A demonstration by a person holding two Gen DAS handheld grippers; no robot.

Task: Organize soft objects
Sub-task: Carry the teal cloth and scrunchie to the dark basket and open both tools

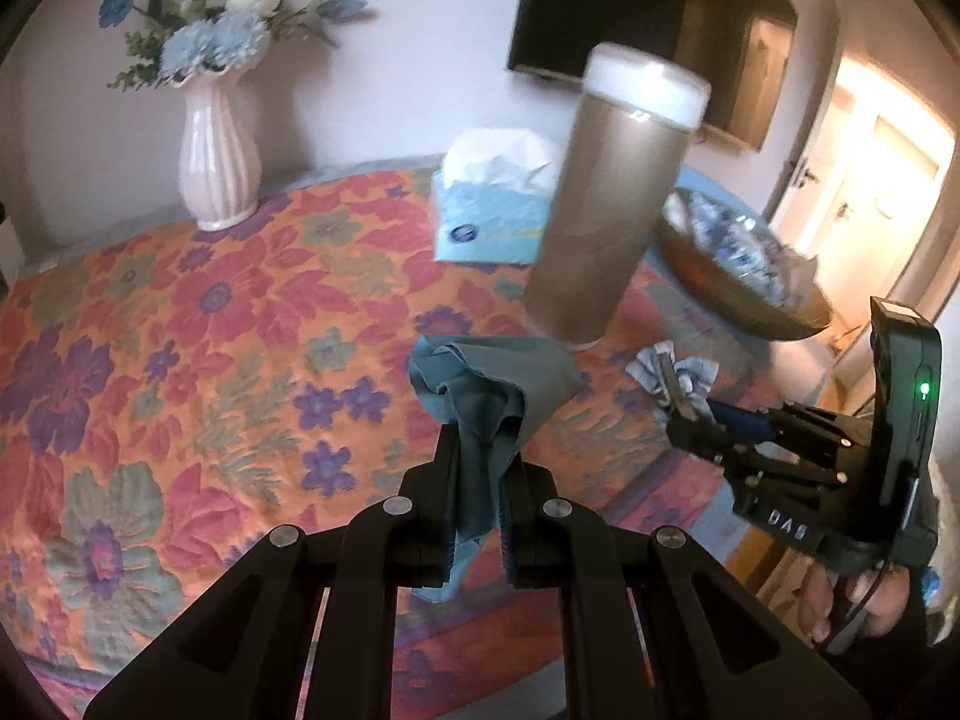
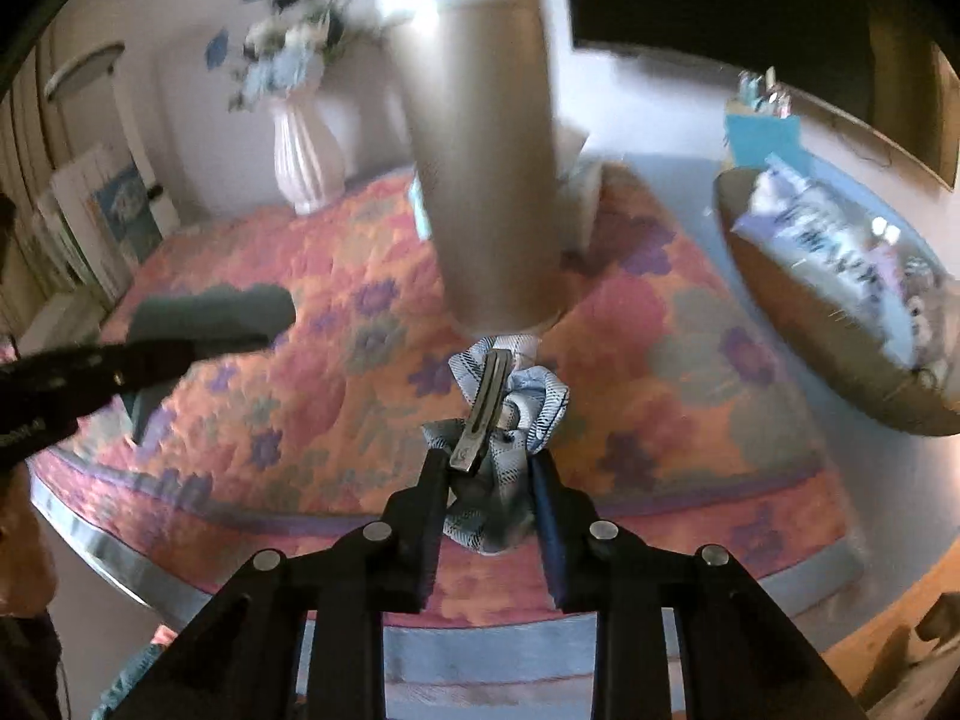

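My left gripper [image 1: 480,450] is shut on a teal cloth [image 1: 486,396] and holds it above the flowered tablecloth [image 1: 198,312]. The cloth also shows in the right wrist view [image 2: 210,312] at the left, held by that gripper. My right gripper [image 2: 489,462] is shut on a blue-and-white plaid fabric bow with a metal hair clip [image 2: 510,414], lifted just in front of a tall tan cylinder. In the left wrist view the right gripper [image 1: 678,402] and the bow [image 1: 672,375] are at the right.
A tall tan cylinder with a white cap [image 1: 606,210] stands mid-table. Behind it lies a blue tissue pack [image 1: 492,210]. A white vase of blue flowers [image 1: 219,162] is at the back left. A brown bowl of packets [image 1: 744,276] sits at the right.
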